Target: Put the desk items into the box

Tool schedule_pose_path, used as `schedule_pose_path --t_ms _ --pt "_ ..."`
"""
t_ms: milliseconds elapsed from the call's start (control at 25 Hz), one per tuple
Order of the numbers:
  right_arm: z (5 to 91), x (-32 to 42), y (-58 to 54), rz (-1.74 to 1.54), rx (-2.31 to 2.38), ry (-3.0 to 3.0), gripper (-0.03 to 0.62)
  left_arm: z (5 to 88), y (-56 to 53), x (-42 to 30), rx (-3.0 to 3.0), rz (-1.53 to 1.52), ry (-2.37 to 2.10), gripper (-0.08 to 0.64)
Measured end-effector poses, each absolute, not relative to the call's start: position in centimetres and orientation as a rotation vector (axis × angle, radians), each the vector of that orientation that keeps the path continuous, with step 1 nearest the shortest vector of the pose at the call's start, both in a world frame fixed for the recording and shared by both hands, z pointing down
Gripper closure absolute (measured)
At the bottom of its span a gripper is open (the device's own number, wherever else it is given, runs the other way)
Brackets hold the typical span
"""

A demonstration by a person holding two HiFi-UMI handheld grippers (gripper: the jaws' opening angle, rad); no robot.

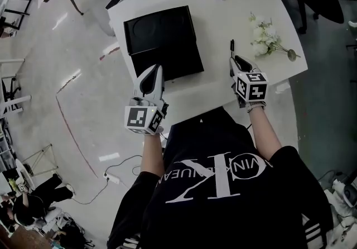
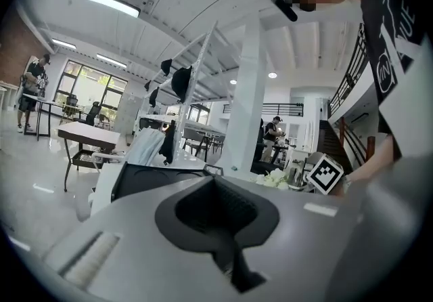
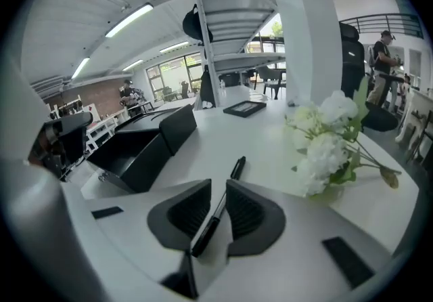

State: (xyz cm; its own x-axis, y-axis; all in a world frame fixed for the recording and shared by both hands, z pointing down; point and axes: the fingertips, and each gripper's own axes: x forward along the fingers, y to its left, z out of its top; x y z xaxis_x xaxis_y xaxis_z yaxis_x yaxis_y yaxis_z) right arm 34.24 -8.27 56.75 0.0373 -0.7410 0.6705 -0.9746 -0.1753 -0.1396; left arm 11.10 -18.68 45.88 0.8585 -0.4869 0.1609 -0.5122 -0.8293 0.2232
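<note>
We note the right gripper (image 3: 218, 187) straddling the slim black pen (image 3: 234, 170), near right on the white table (image 1: 223, 19), jaws slightly apart. Left gripper (image 2: 216, 207) clenched, empty, beside the open black box (image 1: 162, 41). Risk: uneven closing could roll the pen away.

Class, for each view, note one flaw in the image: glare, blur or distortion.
Head view: lights glare off the floor. Left gripper view: the tool is blurred up close, corners black. Right gripper view: fisheye bends the pillar; flowers are sharp.
</note>
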Motion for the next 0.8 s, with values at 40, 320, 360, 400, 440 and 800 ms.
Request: schedule_pose_path --t_ms 40,320,360,400,440,800 --pt "57.1 34.4 -8.3 0.915 1.961 -1.723 0.563 45.9 -18.7 11.1 2.771 0.143 -0.766 0.549" --pt "58.6 34.6 -8.5 0.965 1.917 -1.644 0.563 46.2 -18.9 10.2 2.74 0.151 -0.822 0.549" --pt "58.8 34.6 -8.5 0.971 1.909 -1.632 0.563 46.2 -19.0 10.1 2.735 0.149 -0.829 0.549" --pt "59.0 34.6 -8.5 0.974 1.904 -1.618 0.562 46.3 -19.0 10.0 2.73 0.149 -0.835 0.549" --pt "59.1 34.7 -8.4 0.973 1.904 -1.606 0.563 46.3 -19.0 9.9 2.728 0.149 -0.839 0.549" --pt "58.3 34.7 -9.2 0.943 1.92 -1.675 0.561 46.7 -18.7 9.0 2.715 0.155 -0.871 0.549"
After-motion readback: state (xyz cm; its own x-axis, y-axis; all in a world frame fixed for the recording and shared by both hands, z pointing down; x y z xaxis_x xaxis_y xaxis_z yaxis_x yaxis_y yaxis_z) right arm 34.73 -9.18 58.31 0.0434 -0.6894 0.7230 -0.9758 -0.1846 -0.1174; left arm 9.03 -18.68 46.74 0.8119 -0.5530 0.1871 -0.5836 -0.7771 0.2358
